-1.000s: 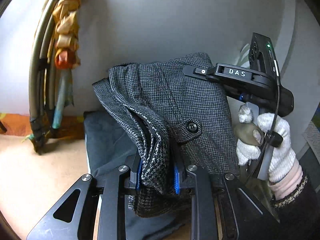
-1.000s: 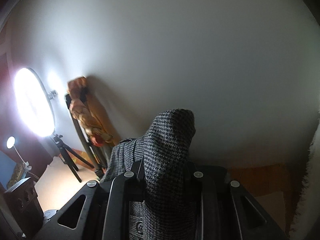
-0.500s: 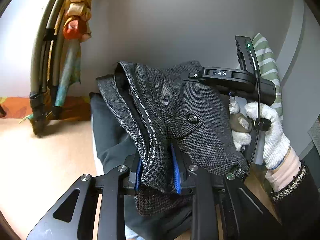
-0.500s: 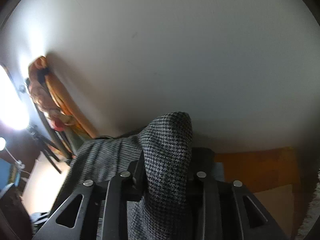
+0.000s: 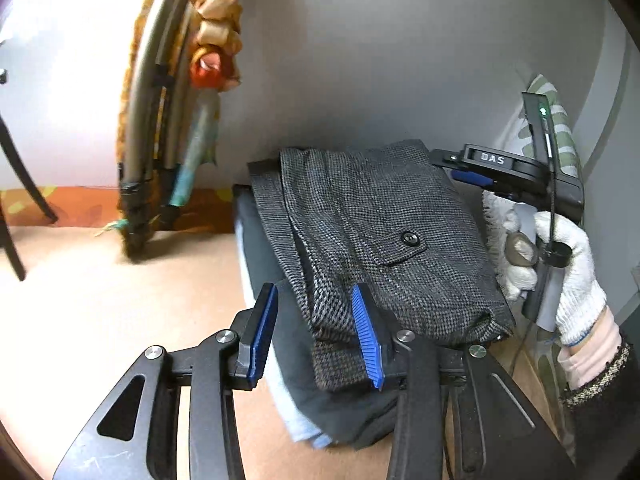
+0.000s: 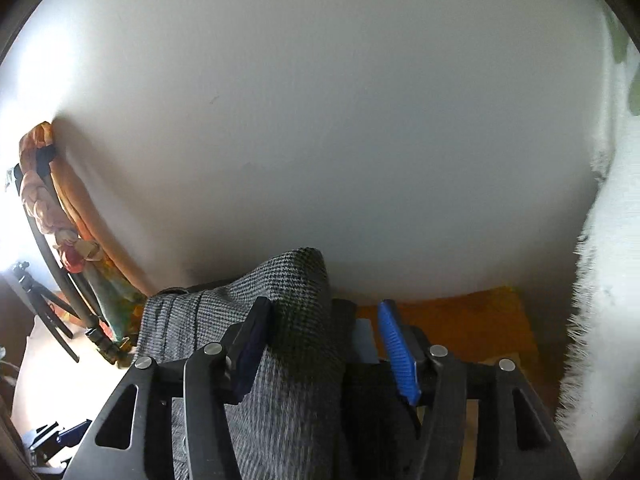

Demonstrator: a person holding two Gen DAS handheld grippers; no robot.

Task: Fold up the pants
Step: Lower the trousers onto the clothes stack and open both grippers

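Observation:
The folded grey houndstooth pants (image 5: pixel 384 232) lie on top of a stack of dark folded clothes (image 5: pixel 280 320) on the floor, by the wall. My left gripper (image 5: pixel 316 336) is open, its blue pads apart around the near edge of the pants. My right gripper (image 6: pixel 324 344) is open too, with the far end of the pants (image 6: pixel 296 320) between its spread fingers. In the left wrist view the right gripper (image 5: pixel 504 168) shows at the far right side of the pants, held by a white-gloved hand (image 5: pixel 560 264).
The grey wall (image 5: pixel 380 60) stands right behind the stack. A bundle of hoops and poles with orange cloth (image 5: pixel 168 120) leans on it at the left. A white fluffy cloth (image 6: pixel 600 300) hangs at the right. A tripod (image 6: pixel 44 312) stands far left.
The pants came down onto the stack of dark clothes. Both grippers, shut on the pants before, have opened and let go of them.

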